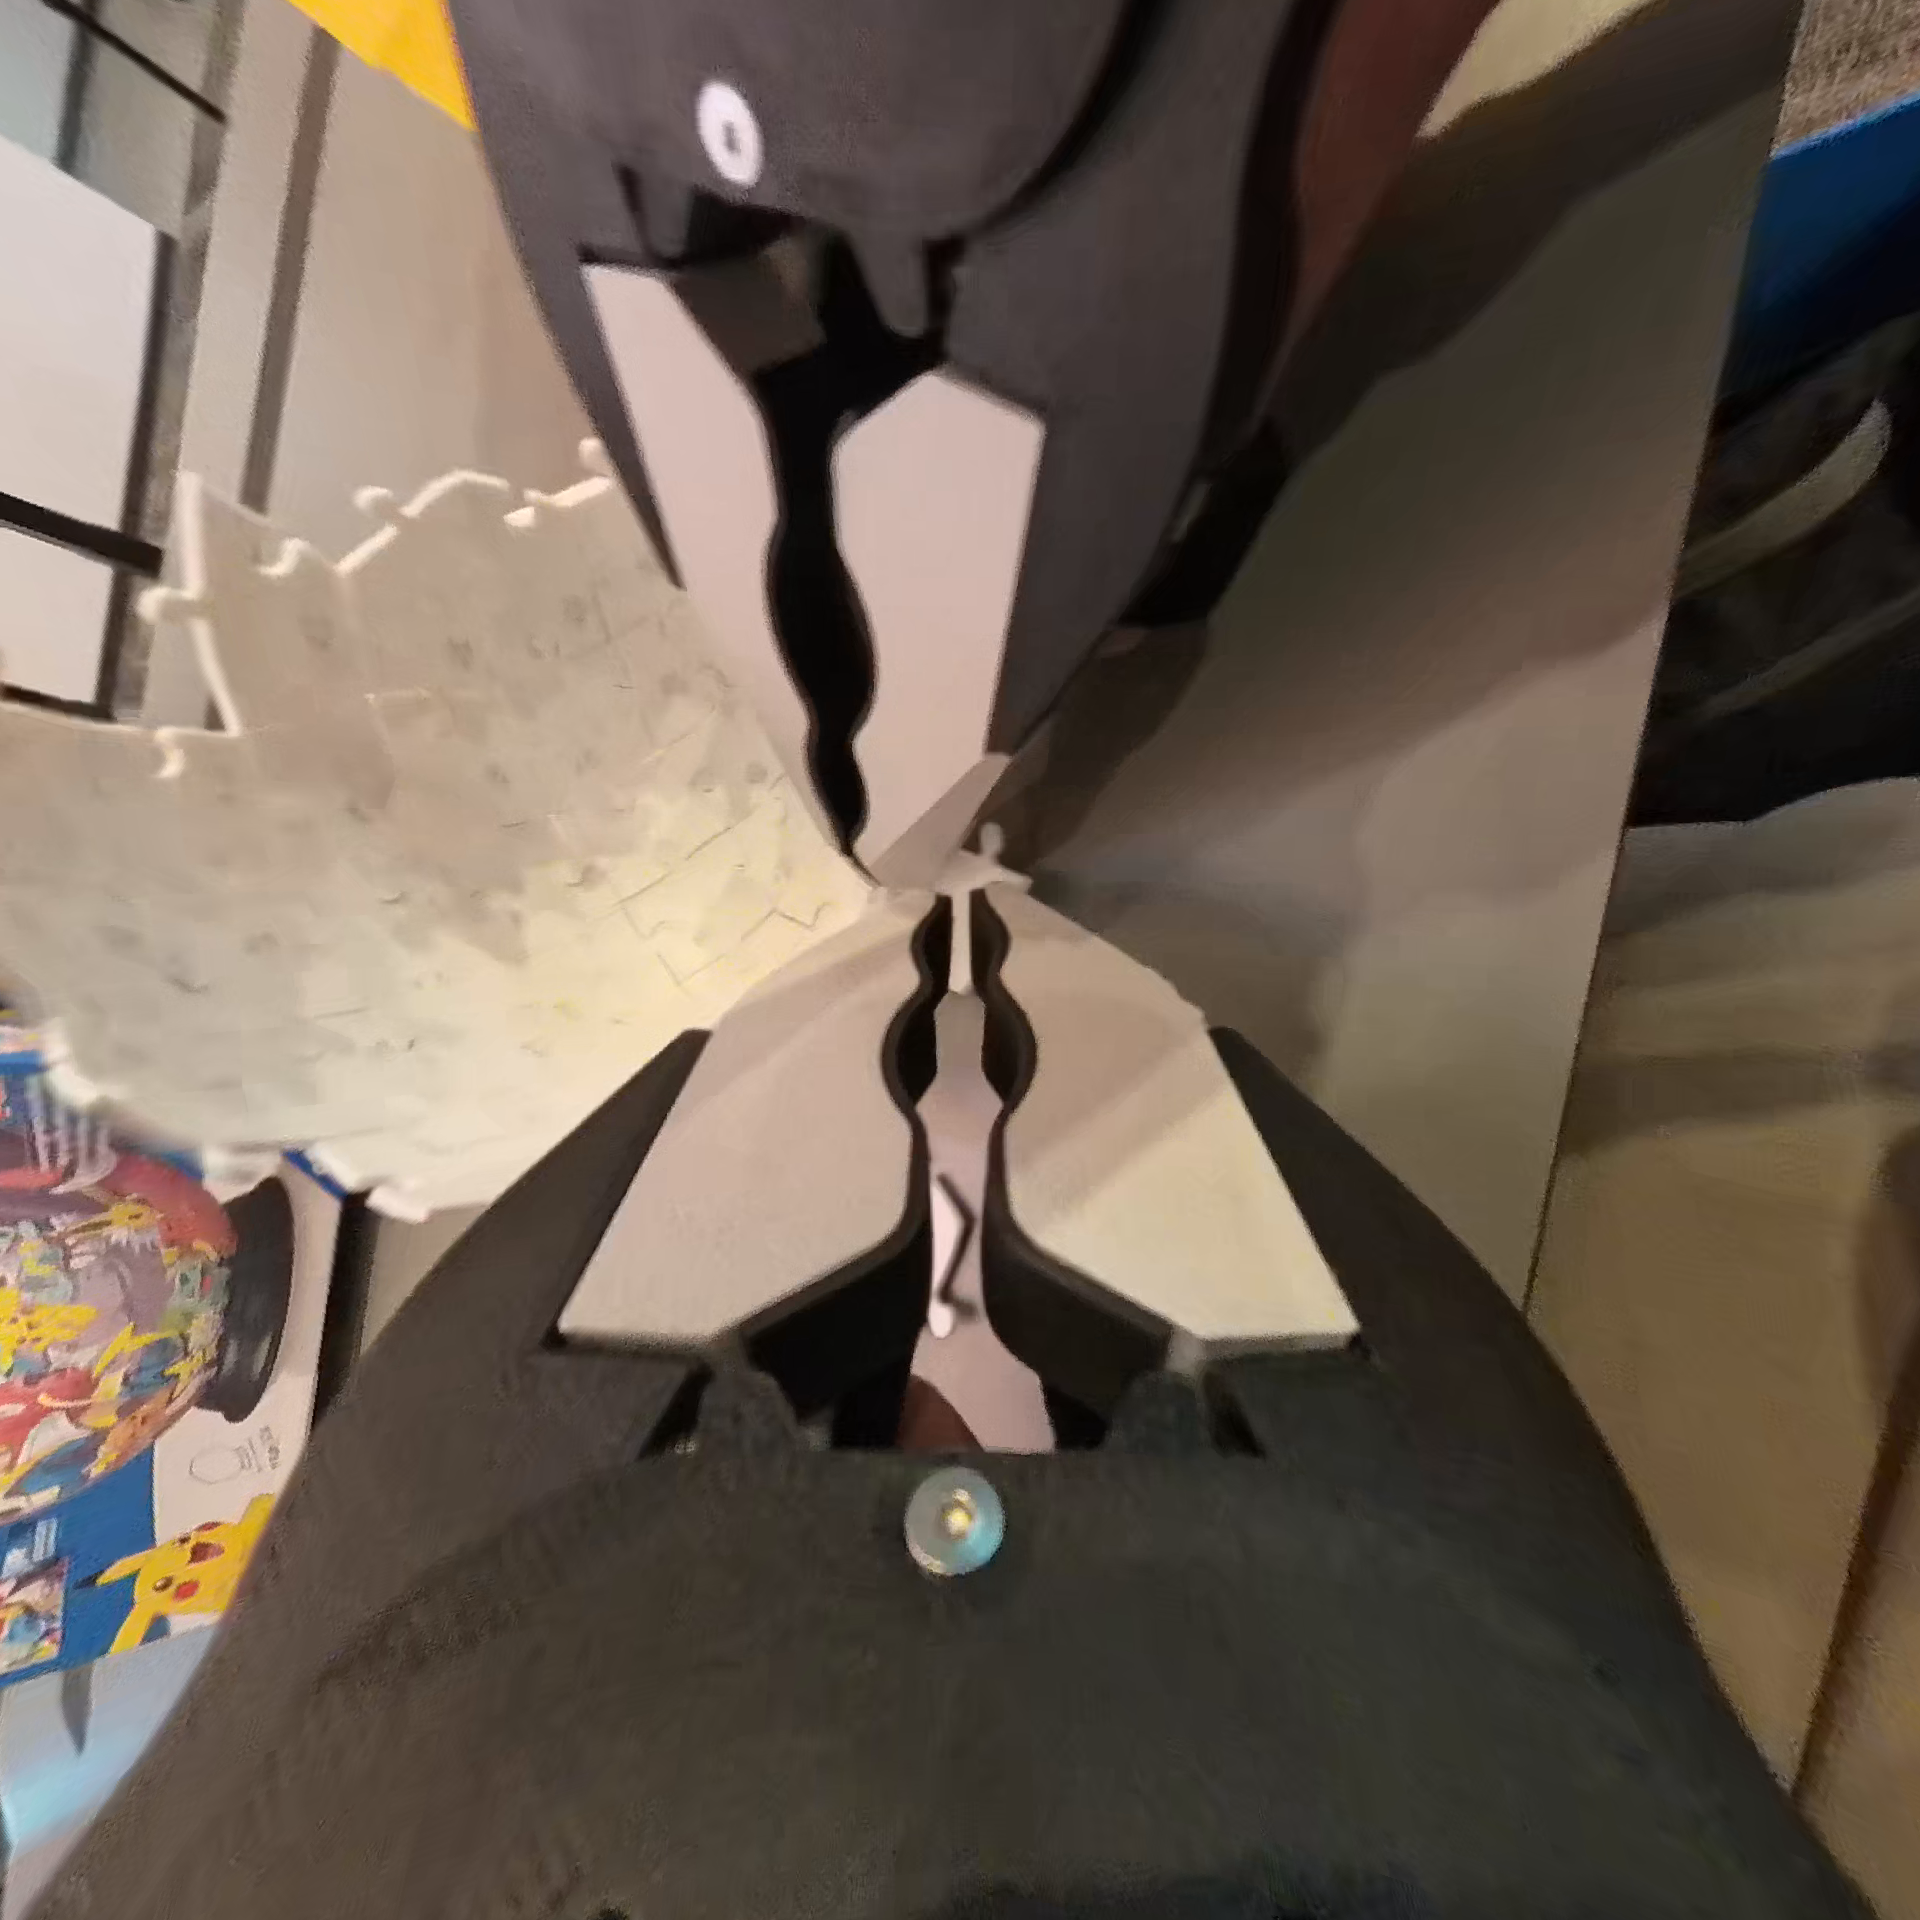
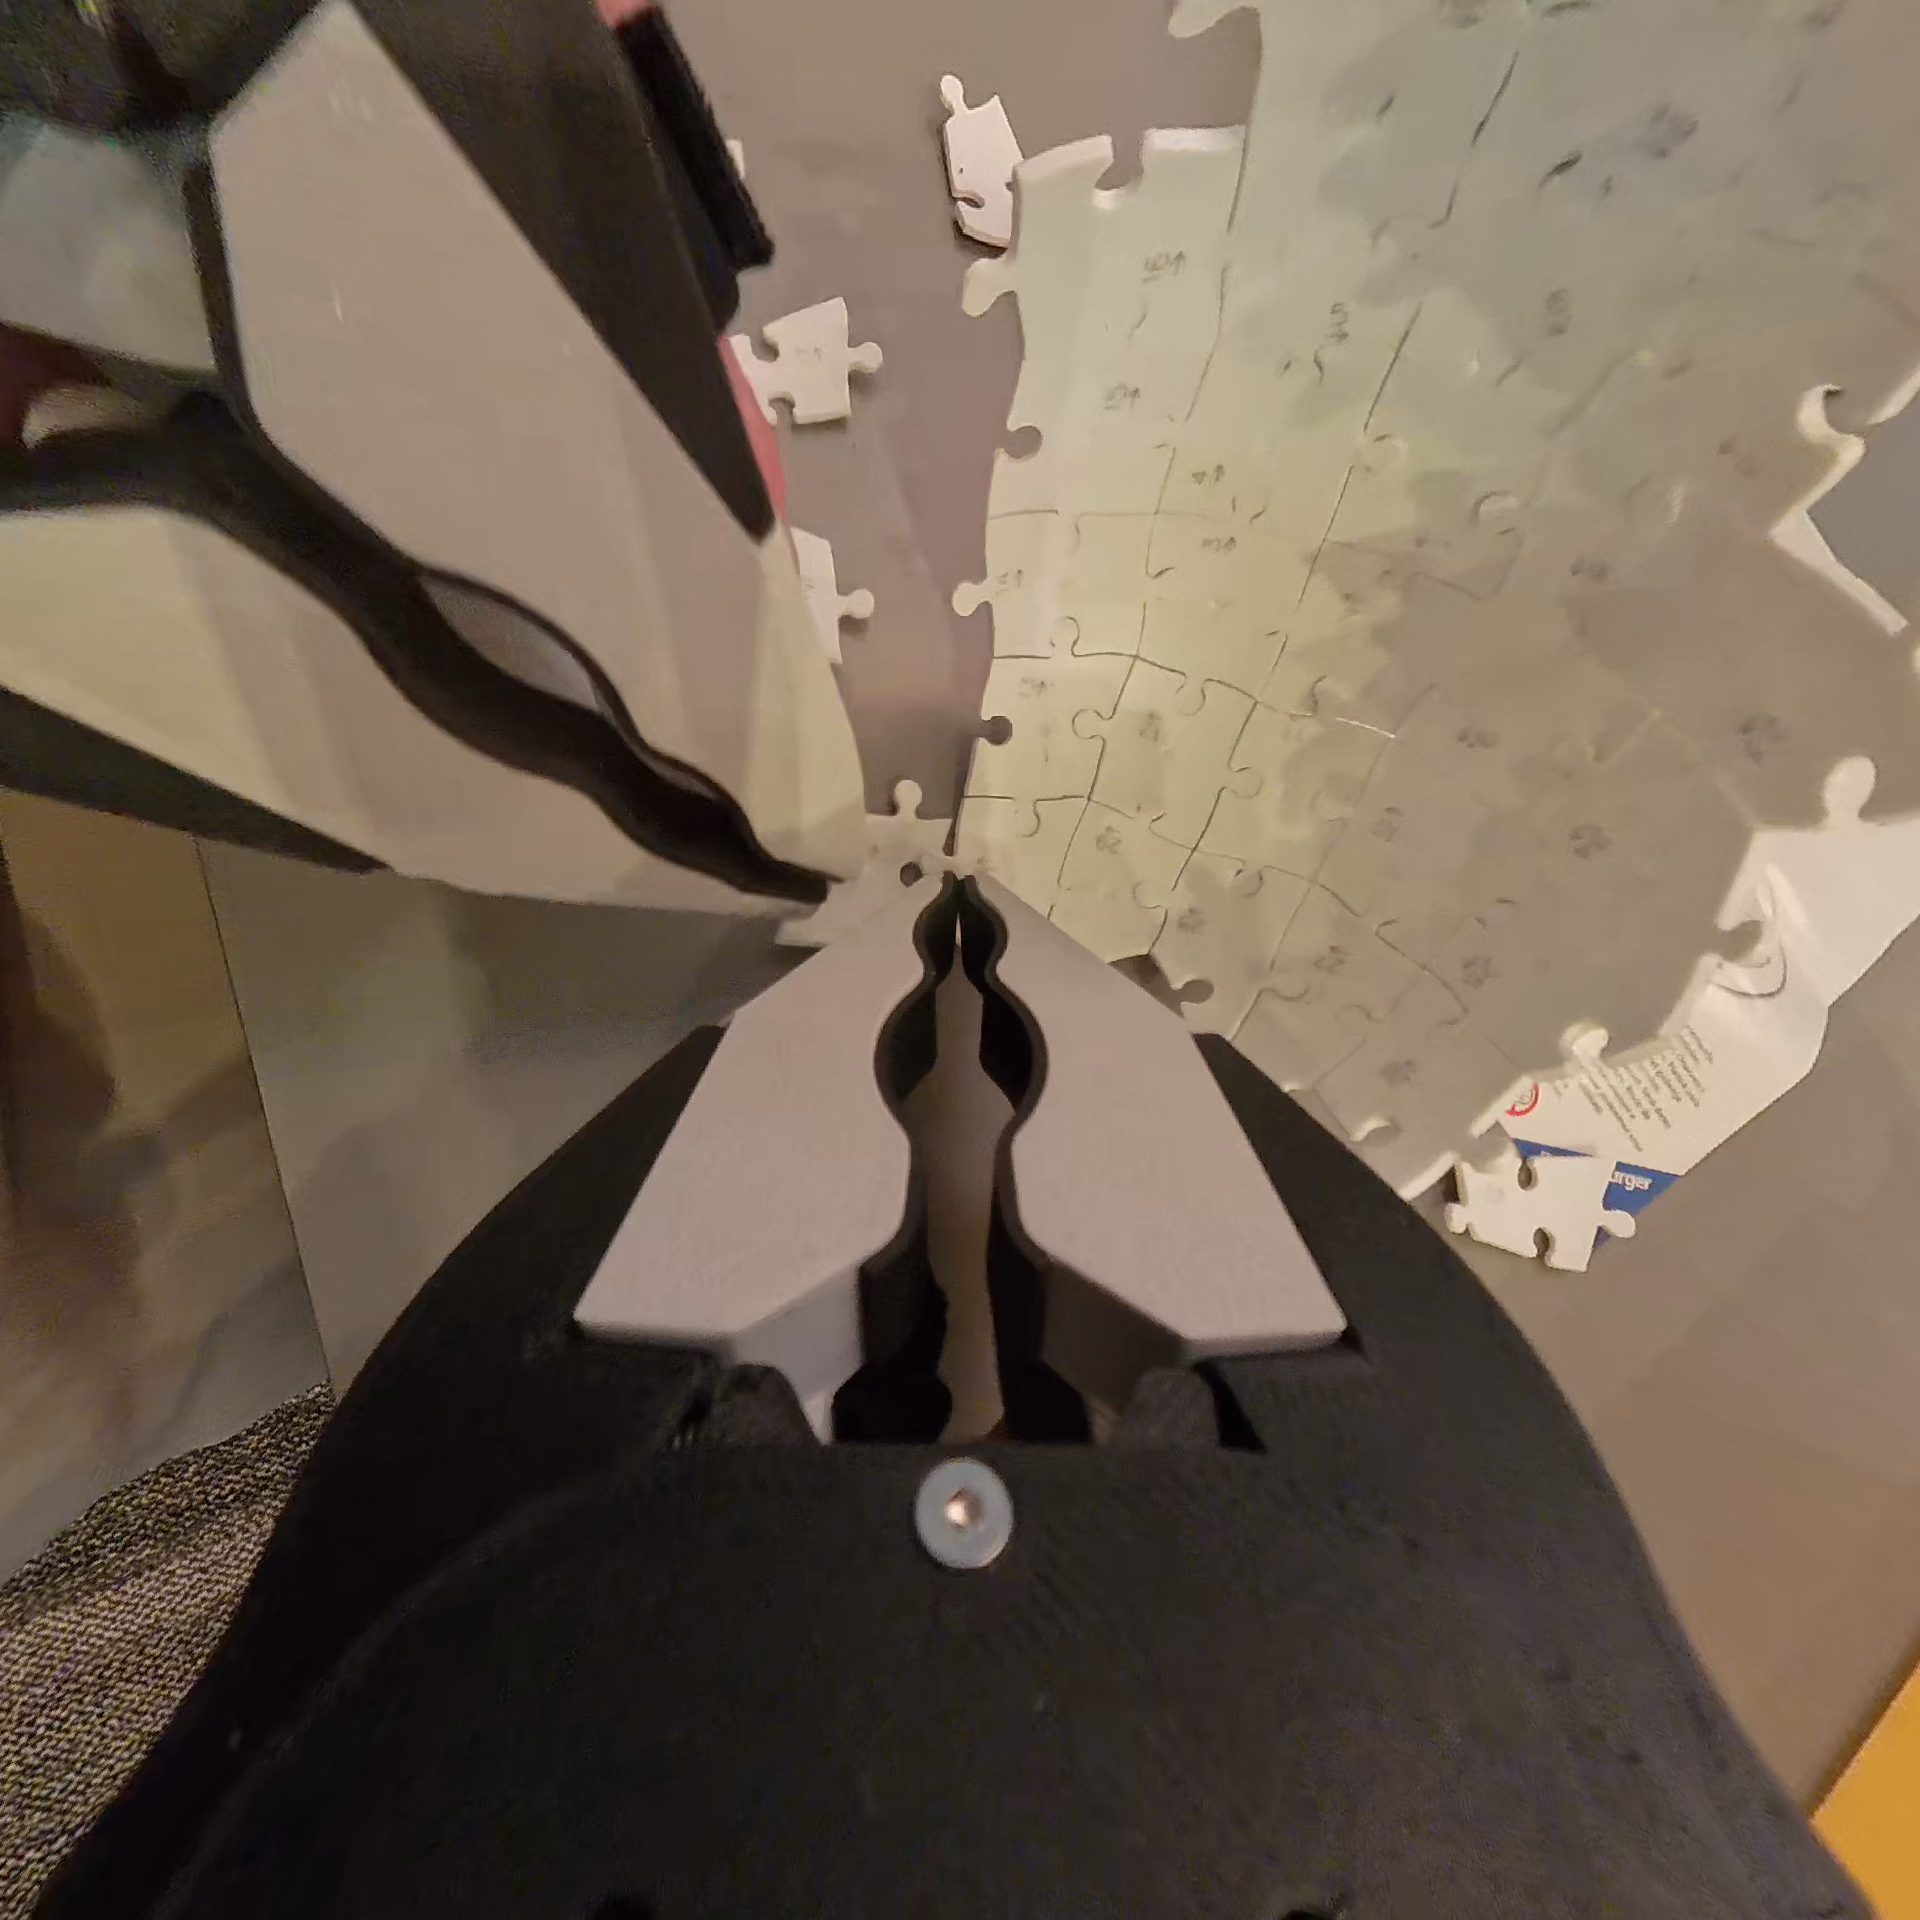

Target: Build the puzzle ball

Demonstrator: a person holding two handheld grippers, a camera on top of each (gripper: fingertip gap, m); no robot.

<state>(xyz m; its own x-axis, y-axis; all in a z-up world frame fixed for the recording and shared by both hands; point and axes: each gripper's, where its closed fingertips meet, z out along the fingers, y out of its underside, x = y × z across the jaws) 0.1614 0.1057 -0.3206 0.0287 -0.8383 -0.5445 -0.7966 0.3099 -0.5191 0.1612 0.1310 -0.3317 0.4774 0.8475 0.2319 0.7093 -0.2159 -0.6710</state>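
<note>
The partly built puzzle ball (image 1: 395, 831) is a curved white shell seen from its inner side, and it fills the right of the right wrist view (image 2: 1403, 623). My left gripper (image 1: 961, 925) is shut on a single white puzzle piece (image 1: 966, 914), seen edge-on between its tips. In the right wrist view this gripper (image 2: 821, 888) comes in from the left and holds the piece (image 2: 894, 847) against the shell's lower left edge. My right gripper (image 2: 956, 894) is shut on the shell's edge at the same spot. In the left wrist view it (image 1: 857, 847) reaches down from above.
Loose white pieces (image 2: 982, 156) (image 2: 816, 364) (image 2: 1538, 1210) lie on the grey table (image 2: 883, 468) around the shell. The colourful puzzle box (image 1: 125, 1403) lies at the lower left under the shell. A printed sheet (image 2: 1662, 1091) lies under the shell's far side. Both grippers' tips are close together, under 4 cm apart.
</note>
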